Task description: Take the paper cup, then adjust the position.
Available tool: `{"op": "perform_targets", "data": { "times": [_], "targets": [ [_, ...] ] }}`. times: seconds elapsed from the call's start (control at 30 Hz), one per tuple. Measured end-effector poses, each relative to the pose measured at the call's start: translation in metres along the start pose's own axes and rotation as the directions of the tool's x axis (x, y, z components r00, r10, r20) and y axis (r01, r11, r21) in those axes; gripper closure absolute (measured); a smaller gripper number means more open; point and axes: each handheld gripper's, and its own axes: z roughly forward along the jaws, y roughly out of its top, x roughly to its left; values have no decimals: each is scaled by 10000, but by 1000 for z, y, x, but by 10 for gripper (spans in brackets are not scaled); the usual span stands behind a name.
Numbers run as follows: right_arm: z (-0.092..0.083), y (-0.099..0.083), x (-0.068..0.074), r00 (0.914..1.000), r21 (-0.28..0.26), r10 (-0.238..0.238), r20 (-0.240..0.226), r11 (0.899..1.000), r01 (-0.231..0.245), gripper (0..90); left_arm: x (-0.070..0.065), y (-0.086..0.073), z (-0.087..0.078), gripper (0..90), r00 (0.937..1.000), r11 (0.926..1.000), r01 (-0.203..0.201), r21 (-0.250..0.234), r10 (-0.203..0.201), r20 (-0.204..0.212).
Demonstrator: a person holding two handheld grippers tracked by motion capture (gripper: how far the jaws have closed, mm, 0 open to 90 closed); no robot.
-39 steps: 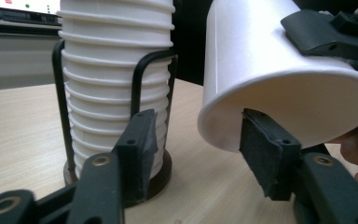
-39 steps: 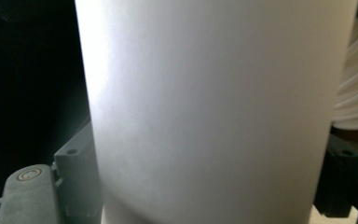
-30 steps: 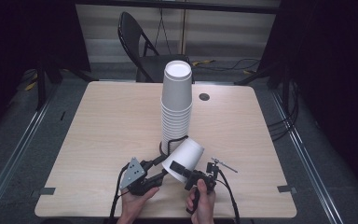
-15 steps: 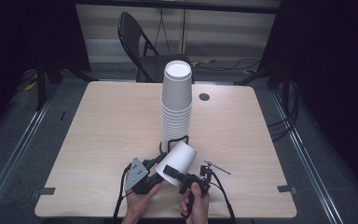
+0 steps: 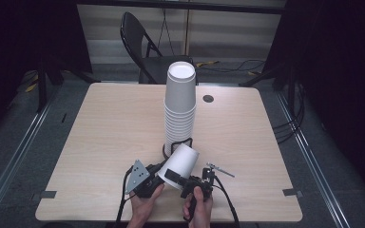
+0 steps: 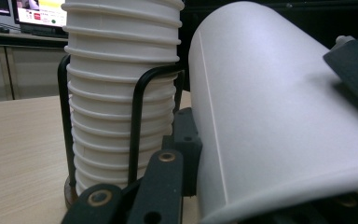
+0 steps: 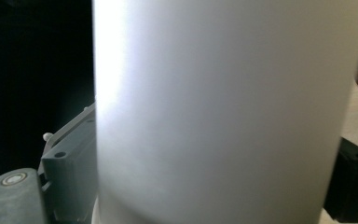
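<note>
A single paper cup [image 5: 180, 164] lies tilted at lower centre of the high view, rim toward the bottom edge, just in front of the tall stack of cups [image 5: 180, 109] standing in its wire holder [image 5: 178, 145] at mid-frame on the table [image 5: 100, 142]. The left gripper [image 5: 158, 176] has just been closing, and its jaws now pinch the cup's rim. The right gripper [image 5: 190, 186] meets the cup from lower right, probably steadying it so the pair can separate or hand it over; whether its fingers are clamped cannot be told. In the left gripper view the cup [image 6: 279, 121] occupies the right half, with the stack [image 6: 121, 93] at left.
</note>
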Motion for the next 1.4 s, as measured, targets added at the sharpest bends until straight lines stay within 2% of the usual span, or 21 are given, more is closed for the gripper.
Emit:
{"op": "perform_targets", "data": {
  "times": [0.27, 0.4, 0.43, 0.67, 0.7, 0.8, 0.87, 0.9, 0.93, 1.07, 1.1, 1.17, 1.2, 1.23, 1.27, 1.3, 1.33, 1.37, 1.4],
  "targets": [
    [-3, 8, 3, 9993, -207, -319, 192, 9993, 323, 100, 1, 1, -2, 865, 9997, 9999, 143, 9, -143, 176],
    [-5, 13, 3, 9987, -431, -426, 263, 9981, 437, 110, 2, 1, -3, 867, 9993, 10000, 10, 40, -12, 363],
    [-6, 16, 3, 9985, -487, -432, 330, 9978, 448, 115, 2, 0, -2, 867, 9984, 9998, 144, 120, -150, 545],
    [-8, 22, 1, 9960, -736, -649, 616, 9949, 694, 118, 3, 3, -4, 869, 9974, 9981, 98, 609, -142, 710],
    [-8, 25, 1, 9951, -645, -727, 669, 9949, 770, 112, 3, 4, -4, 870, 9958, 9963, 363, 778, -426, 806],
    [-9, 29, 2, 9927, -606, -935, 762, 9933, 982, 104, 3, 6, -5, 870, 9958, 9959, 343, 840, -413, 819],
    [-9, 30, 2, 9915, -636, -1019, 805, 9922, 1072, 105, 3, 7, -7, 871, 9956, 9957, 192, 904, -273, 895],
    [-11, 33, 3, 9904, -815, -1050, 903, 9903, 1124, 116, 2, 8, -9, 870, 9954, 9957, -17, 928, -72, 958],
    [-13, 35, 3, 9903, -915, -1036, 931, 9895, 1121, 121, 3, 8, -10, 871, 9956, 9951, -50, 989, -43, 935],
    [-18, 42, 2, 9858, -1189, -1173, 1203, 9841, 1316, 128, 6, 8, -13, 871, 9938, 9932, 254, 1137, -374, 1046],
    [-24, 46, 1, 9776, -1270, -1500, 1473, 9774, 1691, 128, 8, 9, -15, 871, 9936, 9914, 116, 1301, -260, 1098],
    [-26, 47, 1, 9747, -1330, -1605, 1557, 9743, 1817, 127, 8, 10, -16, 871, 9938, 9893, -39, 1460, -124, 1106],
    [-29, 48, 1, 9643, -1378, -1936, 1808, 9658, 2197, 127, 9, 11, -17, 872, 9944, 9871, -276, 1579, 110, 1052],
    [-32, 49, 2, 9576, -1409, -2126, 1945, 9600, 2418, 126, 10, 11, -17, 872, 9946, 9845, -418, 1701, 248, 1011],
    [-35, 48, 1, 9454, -1368, -2459, 2138, 9507, 2782, 123, 10, 11, -18, 872, 9946, 9830, -404, 1788, 224, 1016],
    [-39, 47, 2, 9211, -1196, -3045, 2426, 9328, 3399, 119, 12, 11, -18, 872, 9952, 9804, -463, 1913, 288, 931],
    [-39, 47, 2, 9211, -1196, -3045, 2426, 9328, 3399, 119, 12, 11, -18, 872, 9952, 9804, -463, 1913, 288, 931],
    [-41, 46, 2, 9115, -1175, -3254, 2515, 9246, 3625, 119, 14, 10, -19, 872, 9958, 9784, -475, 2010, 305, 869],
    [-43, 44, 3, 8975, -1094, -3569, 2589, 9124, 3944, 119, 15, 10, -19, 872, 9961, 9778, -452, 2044, 285, 839]
  ]
}}
